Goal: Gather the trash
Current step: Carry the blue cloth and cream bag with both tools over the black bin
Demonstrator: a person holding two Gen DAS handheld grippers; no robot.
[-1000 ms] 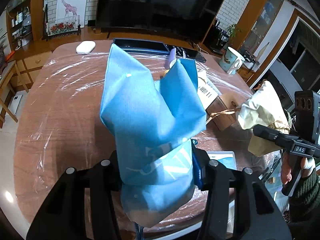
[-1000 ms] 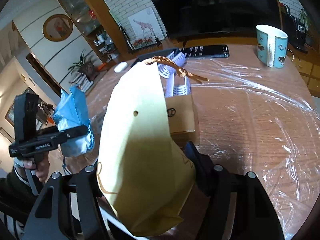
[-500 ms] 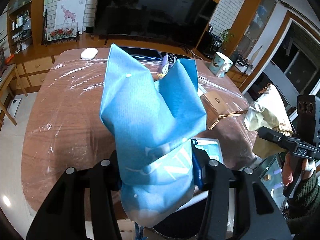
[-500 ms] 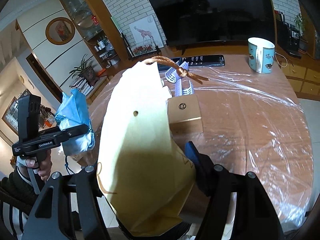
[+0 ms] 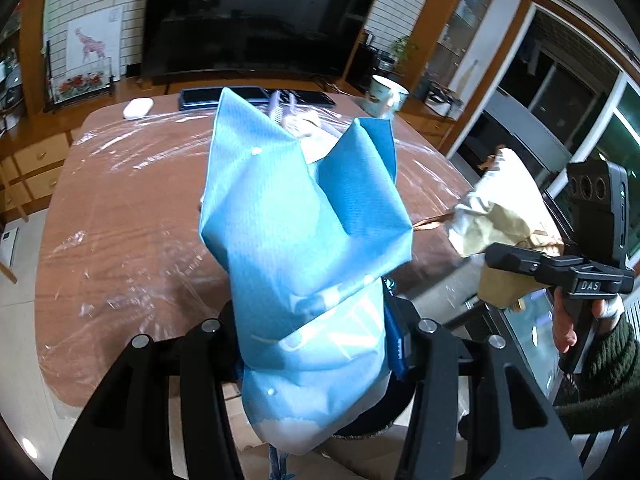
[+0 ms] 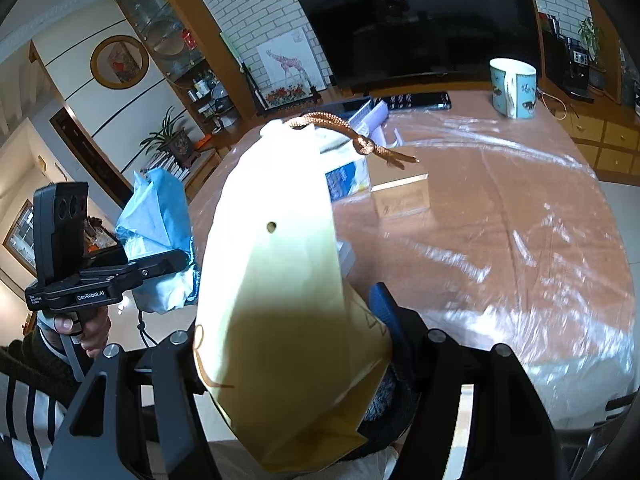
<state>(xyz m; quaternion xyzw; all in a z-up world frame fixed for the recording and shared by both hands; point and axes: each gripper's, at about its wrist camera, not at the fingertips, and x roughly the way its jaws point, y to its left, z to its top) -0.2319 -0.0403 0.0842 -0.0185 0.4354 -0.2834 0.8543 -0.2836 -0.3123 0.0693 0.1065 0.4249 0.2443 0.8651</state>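
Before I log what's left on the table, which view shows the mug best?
The right wrist view: the mug stands whole and unobstructed on the table's far side. The left wrist view shows it smaller and blurred, beside the blue bag.

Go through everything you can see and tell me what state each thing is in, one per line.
Left claw: shut on the blue bag.
Blue bag: crumpled, held off the table.
Right claw: shut on the yellow bag.
Yellow bag: creased, held up, cord knotted at its top.
Mug: upright on the table.
TV: off.
Table: covered in clear film.
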